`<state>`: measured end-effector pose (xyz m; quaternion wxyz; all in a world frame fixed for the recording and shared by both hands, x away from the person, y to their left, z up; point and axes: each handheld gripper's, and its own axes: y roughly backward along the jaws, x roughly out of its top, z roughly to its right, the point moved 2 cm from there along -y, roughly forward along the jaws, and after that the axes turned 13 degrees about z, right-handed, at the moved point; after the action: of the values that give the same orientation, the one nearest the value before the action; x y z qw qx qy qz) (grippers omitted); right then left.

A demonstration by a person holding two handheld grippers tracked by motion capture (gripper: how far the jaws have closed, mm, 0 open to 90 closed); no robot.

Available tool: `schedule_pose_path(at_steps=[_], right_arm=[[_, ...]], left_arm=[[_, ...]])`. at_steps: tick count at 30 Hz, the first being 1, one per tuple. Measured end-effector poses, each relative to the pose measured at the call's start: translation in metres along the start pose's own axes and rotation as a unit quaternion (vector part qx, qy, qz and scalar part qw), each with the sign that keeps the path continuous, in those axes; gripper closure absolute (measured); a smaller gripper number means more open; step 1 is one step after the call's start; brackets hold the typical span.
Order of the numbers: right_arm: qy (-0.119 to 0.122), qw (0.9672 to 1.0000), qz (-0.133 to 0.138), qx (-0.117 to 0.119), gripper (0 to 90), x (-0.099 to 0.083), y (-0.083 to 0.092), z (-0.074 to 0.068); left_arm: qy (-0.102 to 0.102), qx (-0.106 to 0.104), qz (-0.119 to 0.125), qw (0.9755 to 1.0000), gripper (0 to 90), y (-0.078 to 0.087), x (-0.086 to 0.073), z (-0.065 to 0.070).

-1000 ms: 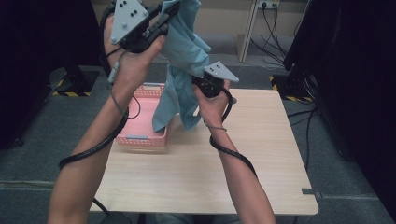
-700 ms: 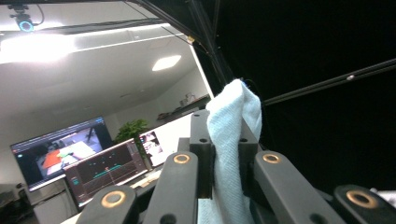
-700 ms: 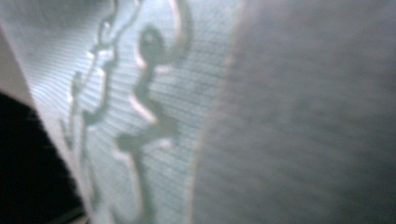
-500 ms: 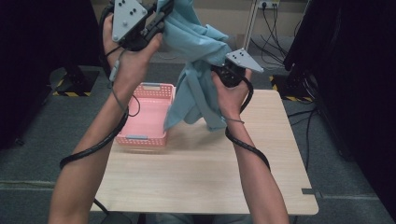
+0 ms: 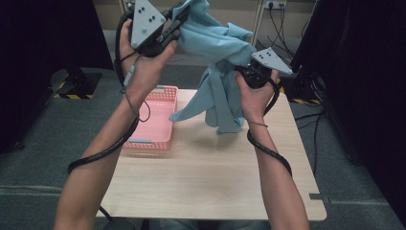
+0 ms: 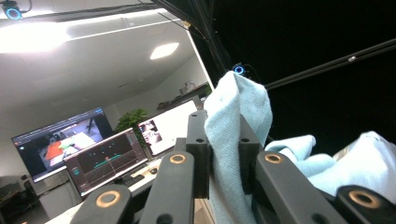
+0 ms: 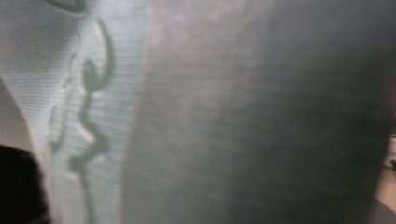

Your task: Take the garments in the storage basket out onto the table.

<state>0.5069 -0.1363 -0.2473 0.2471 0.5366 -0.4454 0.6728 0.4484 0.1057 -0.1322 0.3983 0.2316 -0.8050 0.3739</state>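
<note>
A: Where is the light-blue cloth garment?
B: In the air above the pale wooden table, strung between both grippers, its tail hanging near the pink plastic basket.
A: And the jaws?
B: The left gripper is clamped on a fold, clear in its own view. The right gripper is closed in the garment; its camera shows blurred fabric up close.
</note>
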Motion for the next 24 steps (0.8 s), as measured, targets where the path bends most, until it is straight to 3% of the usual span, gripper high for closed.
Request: schedule_pose_path(at_steps=[10, 18, 24], right_arm=[[0.012, 0.9995, 0.008, -0.027, 88.4, 0.016, 0.015, 0.025], [0.006, 0.9991, -0.032, -0.028, 88.2, -0.011, 0.028, 0.034], [-0.001, 0.9981, -0.055, -0.028, 88.1, -0.03, 0.036, 0.038]], left_arm=[[0.001, -0.012, -0.007, 0.9999, 80.5, -0.009, -0.005, 0.012], [0.007, -0.028, -0.026, 0.9993, 80.2, -0.015, -0.019, 0.026], [0.022, -0.035, -0.044, 0.9982, 80.2, -0.018, -0.039, 0.035]])
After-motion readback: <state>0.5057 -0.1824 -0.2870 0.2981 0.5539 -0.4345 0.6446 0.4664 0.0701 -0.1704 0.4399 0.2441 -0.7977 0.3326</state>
